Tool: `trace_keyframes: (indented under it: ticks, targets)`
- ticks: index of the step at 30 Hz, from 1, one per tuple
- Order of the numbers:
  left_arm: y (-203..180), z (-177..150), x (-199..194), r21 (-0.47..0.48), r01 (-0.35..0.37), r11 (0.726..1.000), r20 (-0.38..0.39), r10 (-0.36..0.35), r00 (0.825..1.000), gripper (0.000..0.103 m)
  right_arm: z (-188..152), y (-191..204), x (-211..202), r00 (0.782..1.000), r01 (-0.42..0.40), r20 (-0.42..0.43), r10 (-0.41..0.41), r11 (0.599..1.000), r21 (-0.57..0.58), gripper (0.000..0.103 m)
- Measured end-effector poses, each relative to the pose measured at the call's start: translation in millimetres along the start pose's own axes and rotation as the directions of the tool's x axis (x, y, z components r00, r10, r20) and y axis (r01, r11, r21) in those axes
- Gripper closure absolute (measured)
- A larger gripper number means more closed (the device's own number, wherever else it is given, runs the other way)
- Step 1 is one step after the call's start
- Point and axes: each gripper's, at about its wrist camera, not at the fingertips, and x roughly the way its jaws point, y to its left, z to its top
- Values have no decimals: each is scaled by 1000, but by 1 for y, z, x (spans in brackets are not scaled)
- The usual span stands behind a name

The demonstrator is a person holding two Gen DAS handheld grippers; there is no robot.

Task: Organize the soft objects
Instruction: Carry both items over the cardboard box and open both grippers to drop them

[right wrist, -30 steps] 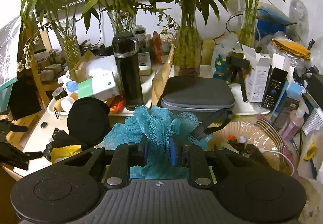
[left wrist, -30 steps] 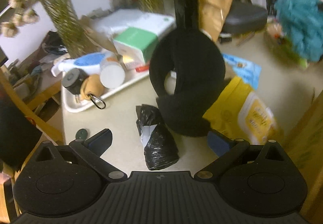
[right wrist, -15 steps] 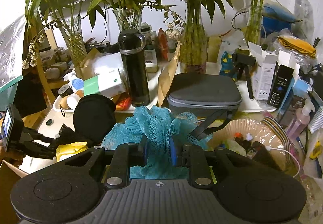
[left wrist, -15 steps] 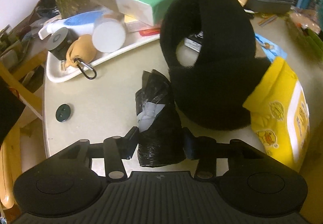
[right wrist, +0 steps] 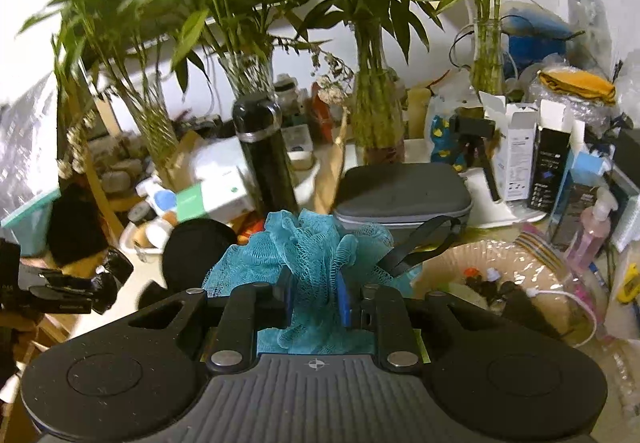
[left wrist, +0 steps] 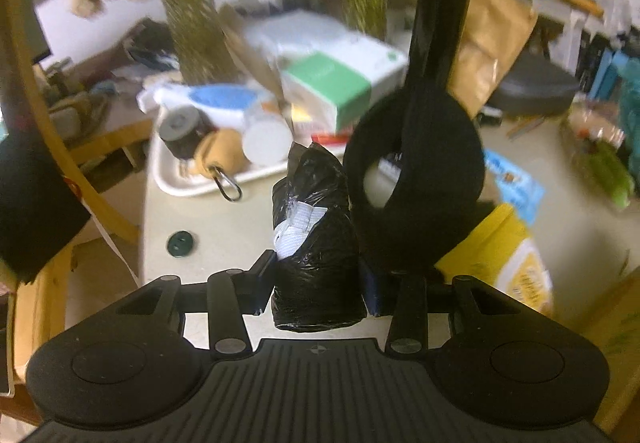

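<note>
My left gripper point(left wrist: 318, 283) is shut on a black plastic-bag bundle point(left wrist: 314, 235) with white tape, held lifted off the table. The same bundle point(right wrist: 110, 277) and the left gripper point(right wrist: 68, 295) show at the far left of the right wrist view. My right gripper point(right wrist: 314, 293) is shut on a teal mesh bath sponge point(right wrist: 308, 251), held above the table. A black round cushion with a strap point(left wrist: 416, 183) stands just right of the bundle. A yellow soft pack point(left wrist: 508, 255) lies behind it.
A white tray point(left wrist: 188, 183) of bottles stands at the left. A tall black flask point(right wrist: 264, 167), a grey zip case point(right wrist: 404, 191), glass vases of bamboo point(right wrist: 376, 115) and boxes crowd the back. A clear bag of small items point(right wrist: 512, 283) lies at the right.
My left gripper closed on the black bag bundle and lifted it off the table. The right gripper keeps hold of the teal sponge and has barely moved.
</note>
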Motion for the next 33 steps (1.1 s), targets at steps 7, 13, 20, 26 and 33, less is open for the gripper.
trace_keyframes:
  ticks: [7, 13, 20, 26, 33]
  targets:
    - [-13, -4, -61, -2, 36, 999, 104, -36, 994, 61, 3, 6, -23, 989, -140, 43, 139, 990, 15, 79]
    - [-29, -3, -106, 8, 64, 998, 175, -64, 983, 61, -3, 15, -46, 954, -289, 67, 291, 957, -32, 79]
    - [-52, -9, -145, 61, 78, 995, 193, -88, 977, 61, -21, 42, -76, 867, -483, 33, 498, 854, -196, 79]
    - [-71, -21, -165, 95, 110, 989, 168, -125, 978, 61, -38, 67, -80, 833, -545, -95, 545, 780, -306, 79]
    - [-83, -40, -167, 68, 114, 991, 76, -119, 990, 61, -55, 88, -62, 846, -533, -242, 475, 761, -370, 79]
